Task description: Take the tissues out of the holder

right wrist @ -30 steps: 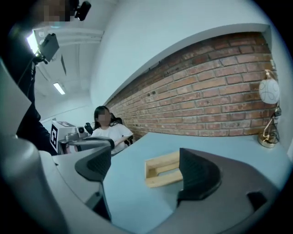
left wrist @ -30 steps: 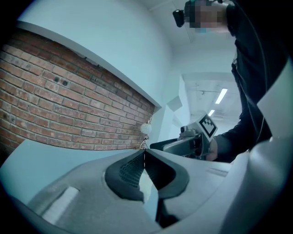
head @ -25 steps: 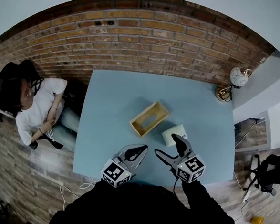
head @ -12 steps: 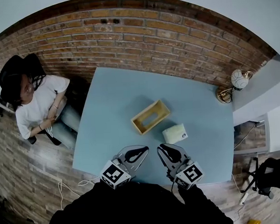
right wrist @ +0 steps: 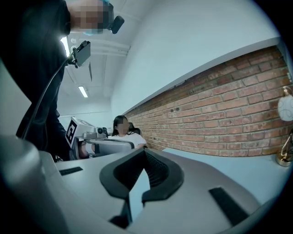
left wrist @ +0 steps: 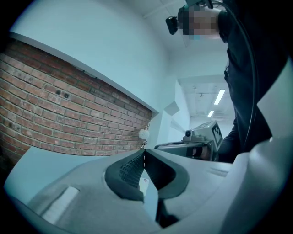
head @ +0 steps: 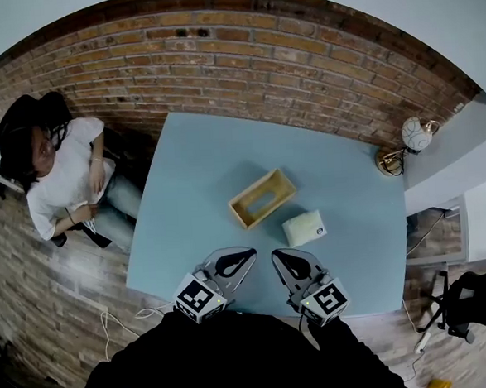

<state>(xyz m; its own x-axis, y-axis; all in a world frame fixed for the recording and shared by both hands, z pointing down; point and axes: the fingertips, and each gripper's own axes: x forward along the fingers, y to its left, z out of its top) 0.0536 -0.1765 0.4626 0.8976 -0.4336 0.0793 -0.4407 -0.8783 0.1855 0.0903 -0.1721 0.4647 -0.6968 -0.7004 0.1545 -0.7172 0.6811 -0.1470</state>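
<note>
Grippers over near edge of light blue worktop (head: 200,167): left gripper (head: 252,251) and right gripper (head: 275,254) both clamped together on nothing, right's jaws just closed; beyond, pale-green soft tissue pack (head: 303,227) lies just beside open rectangular wooden holder (head: 269,209), mid-worktop.

We find no words or numbers that we can read. The cubes (head: 199,297) on the left gripper (head: 252,251) and the right gripper (head: 275,254) carry only black-and-white square patterns. Just beyond the right gripper's tips, the tissue pack (head: 302,227) bears a small dark mark, too small to make out.
</note>
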